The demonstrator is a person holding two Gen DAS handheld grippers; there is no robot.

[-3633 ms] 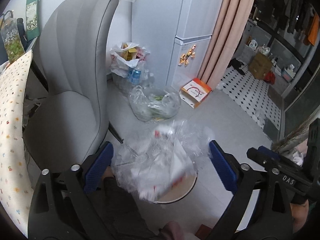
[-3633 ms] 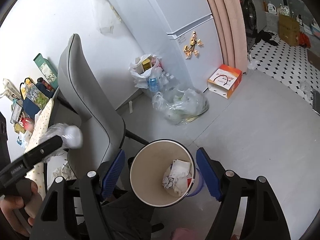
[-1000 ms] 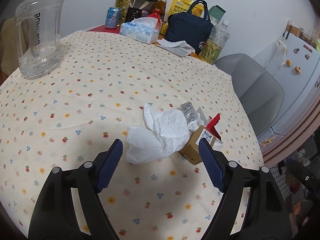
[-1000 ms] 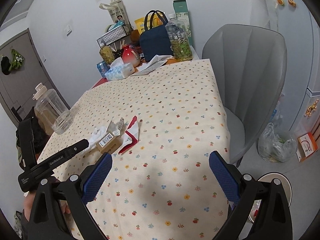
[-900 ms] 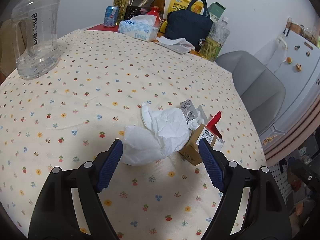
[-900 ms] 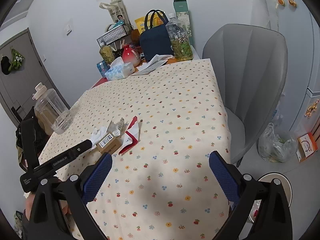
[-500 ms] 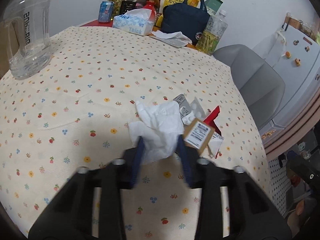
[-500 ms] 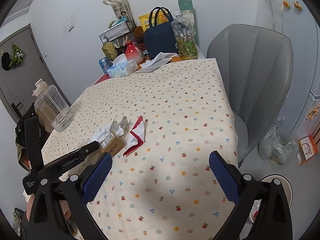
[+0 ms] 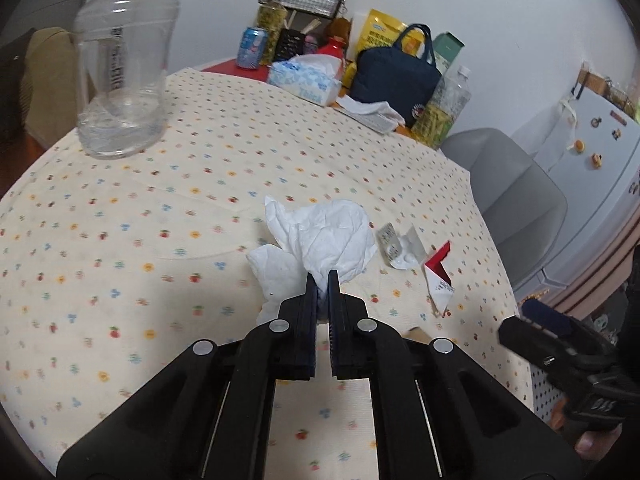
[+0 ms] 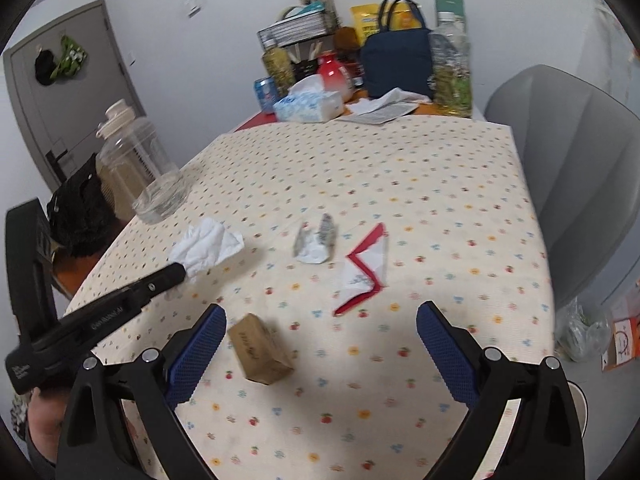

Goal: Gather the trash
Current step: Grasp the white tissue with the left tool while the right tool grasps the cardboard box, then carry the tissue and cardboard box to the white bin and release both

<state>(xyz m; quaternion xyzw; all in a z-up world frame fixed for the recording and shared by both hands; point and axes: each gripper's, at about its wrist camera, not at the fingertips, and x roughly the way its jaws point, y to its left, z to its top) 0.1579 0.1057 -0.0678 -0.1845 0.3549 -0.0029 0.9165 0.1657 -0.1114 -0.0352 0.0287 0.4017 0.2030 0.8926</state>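
Trash: a crumpled white tissue (image 9: 320,240), a small brown cardboard box (image 10: 262,348), a red-edged white wrapper (image 10: 366,270) and a crushed foil blister pack (image 10: 316,242), all loose on the near half of the table.
Table: covered by a cream cloth (image 9: 160,200) printed with small fruit and flowers.
Chair: grey (image 10: 580,184), at the table's right side.
Water jug: clear plastic with a white cap (image 9: 124,64), far left on the cloth; the vertical black lettering on it is too blurred to read.
Tissue pack: blue and white (image 9: 306,80), at the far end of the table; partial blue lettering on its side, not clear enough to spell.
Left gripper: (image 9: 322,280) jaws nearly together, pinching the near edge of the tissue, just left of the blister pack.
Right gripper: (image 10: 320,332) blue-padded jaws spread wide over the cloth, gripping nothing; the box lies between them, nearer the left pad.
Right wrist view only: shows the whole box; white lettering on the left gripper's black arm, too blurred to read.
Left wrist view only: the box is mostly hidden behind the gripper body; small print on the wrapper (image 9: 439,280), unreadable.
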